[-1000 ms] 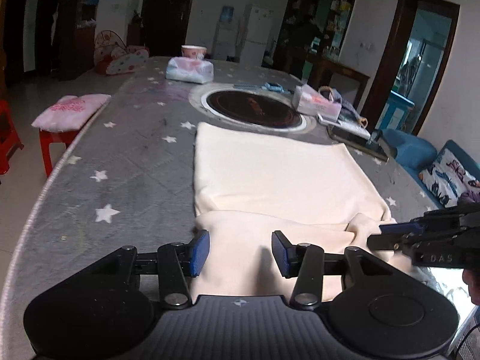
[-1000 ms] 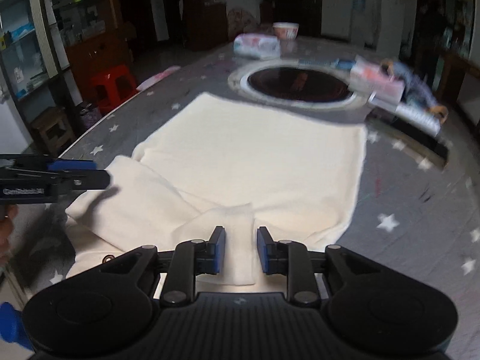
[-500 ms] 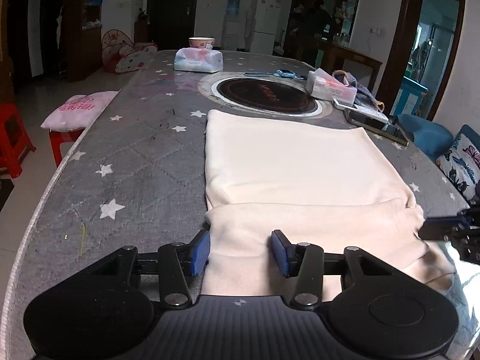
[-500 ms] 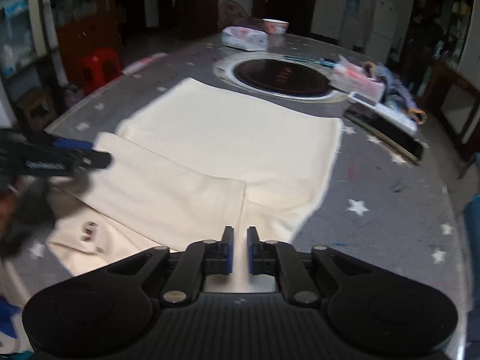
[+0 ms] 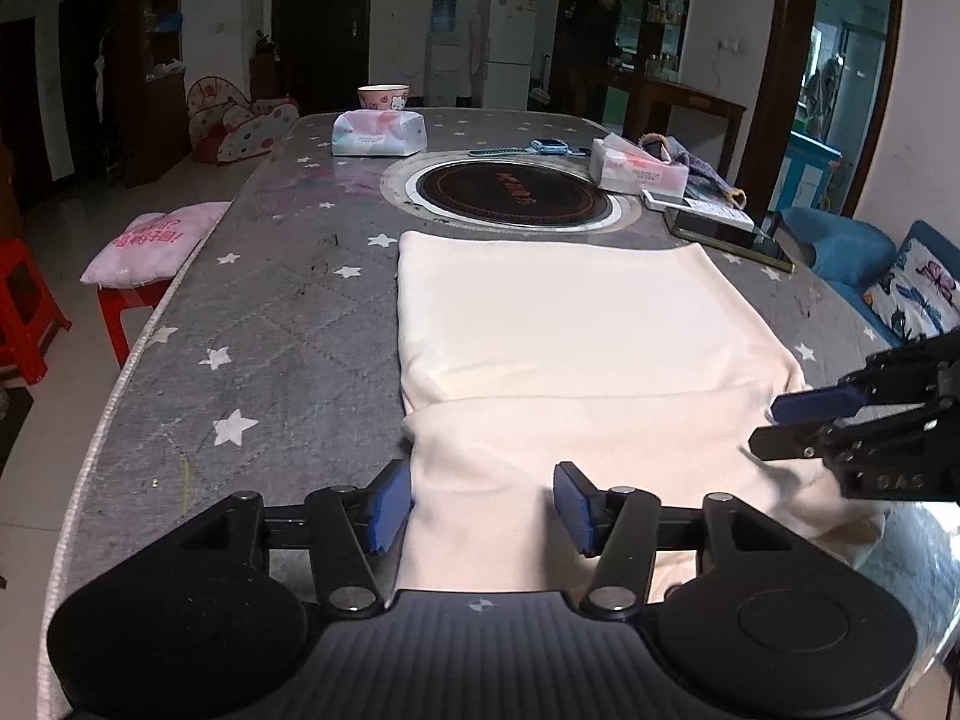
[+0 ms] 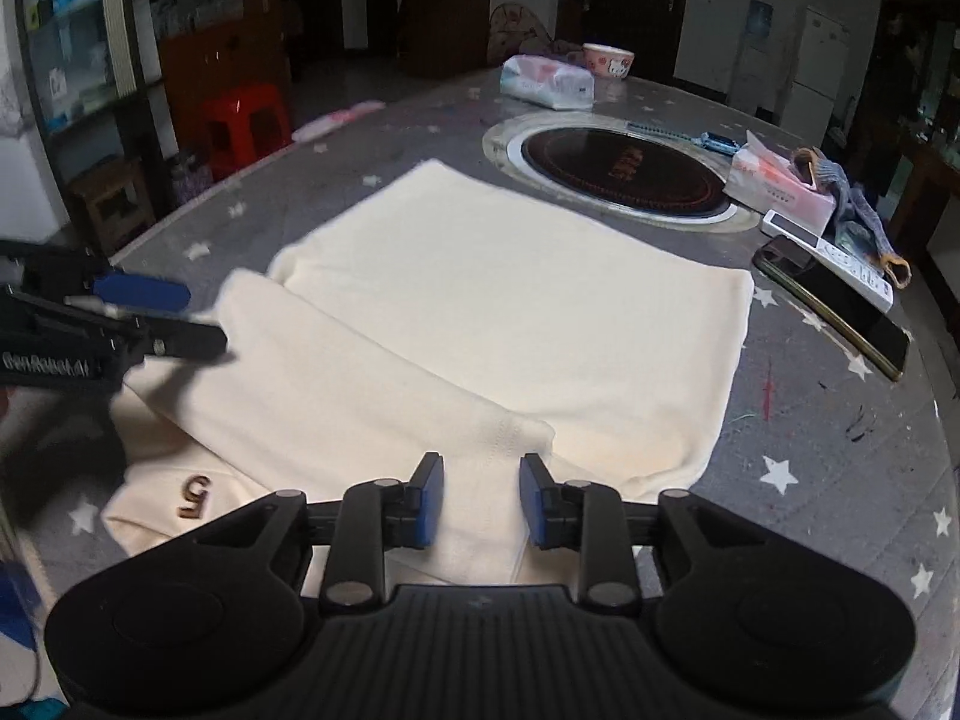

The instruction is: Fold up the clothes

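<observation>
Both jaws opening | left gripper (image 5: pixel 483 501) and right gripper (image 6: pixel 481 495) released over cream garment (image 5: pixel 570 330) | folded flat on table (image 5: pixel 288 324)

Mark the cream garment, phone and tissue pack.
cream garment (image 5: pixel 570 324): left wrist view, flat middle panel.
phone (image 6: pixel 840 306): right wrist view, dark screen.
tissue pack (image 5: pixel 378 133): left wrist view, front face.

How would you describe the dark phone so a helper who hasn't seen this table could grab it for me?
Start at the round black cooktop set into the grey starred table. Past its edge lie a tissue box, then a white remote. The phone lies flat right beside that remote, nearer the cream garment: the only thin, glossy black slab there.
</observation>
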`<act>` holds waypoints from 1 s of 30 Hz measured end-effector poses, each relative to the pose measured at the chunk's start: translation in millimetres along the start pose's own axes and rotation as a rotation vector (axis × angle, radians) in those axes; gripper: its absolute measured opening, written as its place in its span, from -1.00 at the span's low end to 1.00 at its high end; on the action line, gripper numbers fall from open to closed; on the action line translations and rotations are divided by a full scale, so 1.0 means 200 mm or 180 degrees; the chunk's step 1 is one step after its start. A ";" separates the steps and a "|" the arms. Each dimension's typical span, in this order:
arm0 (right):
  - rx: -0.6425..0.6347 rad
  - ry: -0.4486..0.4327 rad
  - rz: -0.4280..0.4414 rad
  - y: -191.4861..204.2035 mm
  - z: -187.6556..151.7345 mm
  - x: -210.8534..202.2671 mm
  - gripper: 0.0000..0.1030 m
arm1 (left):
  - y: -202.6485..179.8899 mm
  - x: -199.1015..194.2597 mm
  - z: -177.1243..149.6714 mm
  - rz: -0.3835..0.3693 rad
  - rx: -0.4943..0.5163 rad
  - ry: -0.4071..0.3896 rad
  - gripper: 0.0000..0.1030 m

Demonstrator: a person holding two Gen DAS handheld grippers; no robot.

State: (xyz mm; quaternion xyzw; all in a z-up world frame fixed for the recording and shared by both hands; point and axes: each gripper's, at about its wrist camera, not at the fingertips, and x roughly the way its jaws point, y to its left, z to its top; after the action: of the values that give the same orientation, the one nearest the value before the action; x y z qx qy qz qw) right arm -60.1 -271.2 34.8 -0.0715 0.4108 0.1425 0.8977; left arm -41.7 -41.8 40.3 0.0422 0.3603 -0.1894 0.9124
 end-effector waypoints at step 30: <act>-0.0514 0.0101 0.0093 0.01 -0.28 -0.33 0.03 | -0.35 -0.16 -0.35 -0.0389 0.1720 -0.0261 -0.60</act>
State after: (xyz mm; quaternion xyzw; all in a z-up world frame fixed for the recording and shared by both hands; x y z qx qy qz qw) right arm -142.1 -296.7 48.5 -0.1399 0.4131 0.1872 0.8802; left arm -134.7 -81.8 15.3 0.2545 0.2614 -0.3349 0.8687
